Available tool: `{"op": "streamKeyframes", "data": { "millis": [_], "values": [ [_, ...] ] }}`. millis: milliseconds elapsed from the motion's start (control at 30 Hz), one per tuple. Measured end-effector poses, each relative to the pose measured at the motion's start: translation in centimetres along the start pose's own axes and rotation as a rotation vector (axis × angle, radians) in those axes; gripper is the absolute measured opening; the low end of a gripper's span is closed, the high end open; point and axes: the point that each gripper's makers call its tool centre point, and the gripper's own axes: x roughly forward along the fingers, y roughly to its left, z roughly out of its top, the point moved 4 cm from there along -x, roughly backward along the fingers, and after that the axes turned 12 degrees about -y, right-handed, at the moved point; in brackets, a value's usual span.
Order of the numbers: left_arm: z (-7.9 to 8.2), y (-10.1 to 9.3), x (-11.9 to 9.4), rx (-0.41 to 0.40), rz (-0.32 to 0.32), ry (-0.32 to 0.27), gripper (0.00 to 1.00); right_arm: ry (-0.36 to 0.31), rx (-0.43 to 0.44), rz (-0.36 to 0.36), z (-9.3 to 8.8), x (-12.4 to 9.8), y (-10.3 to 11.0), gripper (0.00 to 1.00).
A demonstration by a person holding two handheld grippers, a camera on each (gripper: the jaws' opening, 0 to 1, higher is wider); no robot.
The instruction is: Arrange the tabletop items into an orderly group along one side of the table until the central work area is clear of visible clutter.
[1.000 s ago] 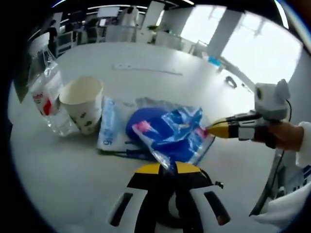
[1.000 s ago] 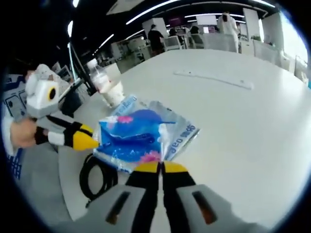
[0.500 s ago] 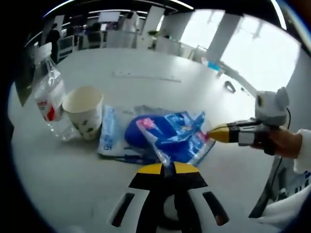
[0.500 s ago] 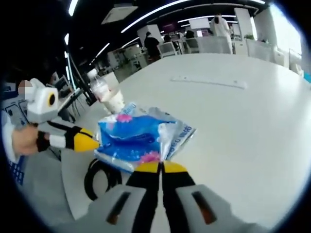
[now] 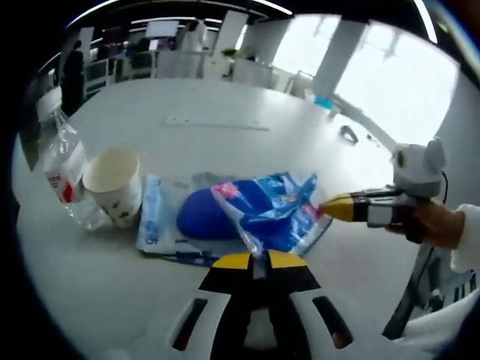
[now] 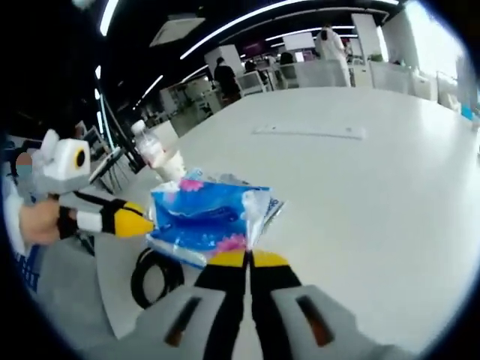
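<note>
We have the blue plastic packet (image 5: 274,214) pinched from two sides. Our left gripper (image 5: 253,262) has its yellow-tipped jaws pressed together on the packet's near corner, and our right gripper (image 6: 247,260) is closed the same way on the opposite edge; in the left gripper view the right one reaches in from the right with its tip against the packet's far edge. The packet hangs stretched between the two tools, lifted off the white table (image 5: 225,97).

Under and behind the lifted packet lie a dark blue rounded object (image 5: 201,217) and a flat clear bag with blue print (image 5: 154,217), both on the table. Just beyond them stands a white paper cup (image 5: 112,184), upright, and touching or nearly touching it is a clear plastic bottle with a red label (image 5: 60,169). These four sit close together near the table's edge on our left side, so the group is already forming there. A long pale strip (image 5: 206,121) lies well apart, out toward the table's middle. A black cable loop (image 6: 154,274) rests by the table's near edge, below the packet in the right gripper view.

What matters next, we think, is that the packet's long axis runs gripper to gripper, with the cup and bottle off beyond the left gripper's end. The left hand is nearer the group, so setting the packet beside the clear bag would mean leading with that end.
</note>
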Motion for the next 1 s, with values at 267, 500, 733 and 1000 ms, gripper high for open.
{"op": "streamKeyframes", "data": {
  "millis": [267, 500, 733, 1000],
  "values": [
    [0.8, -2.8, 2.0, 0.013, -0.038, -0.012, 0.01, -0.022, 0.022, -0.039, 0.3, -2.3, -2.3, 0.00],
    [1.6, -5.6, 4.0, 0.121, -0.085, 0.015, 0.01, -0.050, 0.070, -0.101, 0.6, -4.4, -5.0, 0.00],
    [1.7, -7.8, 6.4, 0.128, -0.103, 0.040, 0.01, -0.074, 0.097, -0.140, 0.8, -6.4, -7.0, 0.00],
    [1.6, -10.1, 8.8, 0.145, -0.135, 0.064, 0.01, -0.084, 0.134, -0.183, 0.4, -8.2, -9.8, 0.00]
  ]
}}
